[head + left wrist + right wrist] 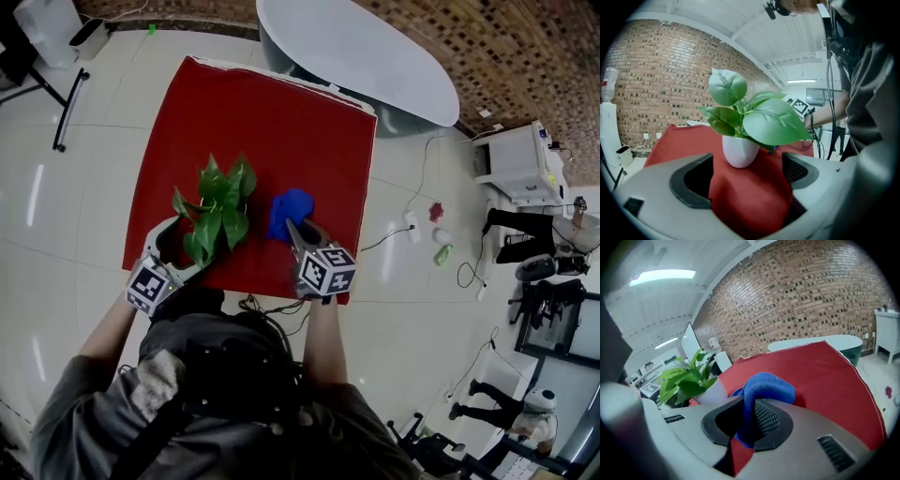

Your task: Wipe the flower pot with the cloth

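A small white flower pot (739, 151) with broad green leaves (216, 208) stands on the red tablecloth (272, 122). In the head view the leaves hide the pot. My left gripper (745, 180) is open, and the pot sits just ahead of its jaws with nothing between them. In the head view this left gripper (181, 248) is at the plant's near left side. A blue cloth (766, 387) is bunched to the right of the plant, and my right gripper (749, 420) is shut on its near fold. From above, the blue cloth (290, 210) lies ahead of the right gripper (296, 231).
The red-covered table ends at its near edge (253, 281) right by the person. A white oval table (366, 56) stands beyond the far right corner. Cables (412, 220) and small items (441, 251) lie on the floor at right, near a white cabinet (516, 159).
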A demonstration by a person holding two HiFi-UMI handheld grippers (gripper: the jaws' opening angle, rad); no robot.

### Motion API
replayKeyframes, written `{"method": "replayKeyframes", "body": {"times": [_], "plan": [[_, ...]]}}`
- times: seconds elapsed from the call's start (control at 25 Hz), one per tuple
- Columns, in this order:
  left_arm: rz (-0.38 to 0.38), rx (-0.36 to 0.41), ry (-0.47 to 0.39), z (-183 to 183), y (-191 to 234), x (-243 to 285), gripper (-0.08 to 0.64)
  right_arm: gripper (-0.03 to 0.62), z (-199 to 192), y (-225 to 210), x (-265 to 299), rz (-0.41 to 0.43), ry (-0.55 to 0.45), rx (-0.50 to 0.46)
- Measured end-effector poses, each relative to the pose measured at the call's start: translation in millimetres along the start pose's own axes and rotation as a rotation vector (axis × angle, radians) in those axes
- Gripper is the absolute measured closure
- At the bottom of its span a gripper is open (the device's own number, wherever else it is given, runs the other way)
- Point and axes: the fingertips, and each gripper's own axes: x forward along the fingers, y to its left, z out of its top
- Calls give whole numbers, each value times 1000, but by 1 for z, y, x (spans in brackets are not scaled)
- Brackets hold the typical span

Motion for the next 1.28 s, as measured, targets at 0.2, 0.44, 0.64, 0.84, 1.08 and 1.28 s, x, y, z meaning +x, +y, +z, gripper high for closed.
{"method": "replayKeyframes", "body": {"times": [0.2, 0.44, 0.64, 0.84, 1.08, 1.28], "plan": [[155, -107, -58, -33, -65, -57, 98, 529, -35, 5, -93, -2, -109, -14], [276, -116, -190, 18, -144, -130, 114, 529, -46, 47, -227, -9, -220, -59], [315, -97, -325, 72, -219, -180, 130, 529, -60, 92, -330, 6, -306, -115], [355, -87, -379, 89, -306, -228, 291, 529, -94, 136, -431, -11, -390, -183], [418, -140, -441, 106, -382, -279, 449, 529, -117, 180, -535, -18, -538, -211], [465, -119, -454, 132, -424, -323, 554, 529, -107, 226, -596, 40, -657, -215]]}}
